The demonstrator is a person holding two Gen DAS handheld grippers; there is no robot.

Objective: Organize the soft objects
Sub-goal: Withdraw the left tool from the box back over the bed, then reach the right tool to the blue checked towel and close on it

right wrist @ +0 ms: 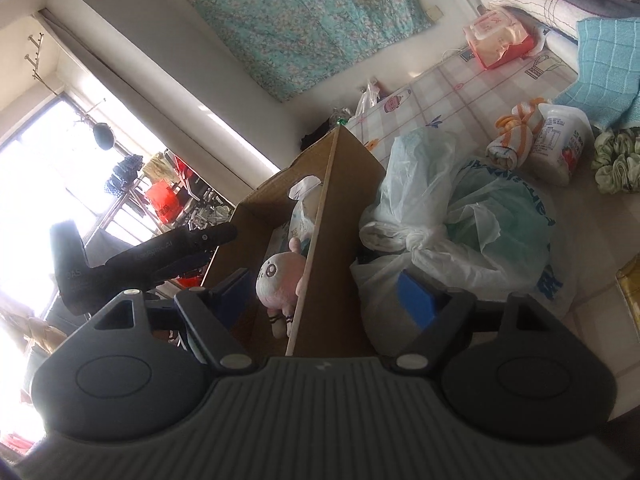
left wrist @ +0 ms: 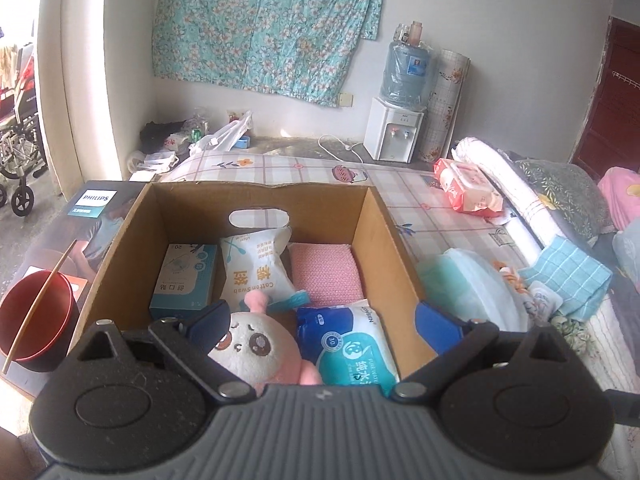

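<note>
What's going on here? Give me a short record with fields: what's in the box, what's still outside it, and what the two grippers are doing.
Box: cardboard, open top, on the bed
In box: plush toy, cotton swab pack, pink cloth, wipes pack, blue carton
Outside box: plastic bags, blue towel, tissue pack
Left gripper: open, empty, over the box
Right gripper: open, empty, straddling the box wall
</note>
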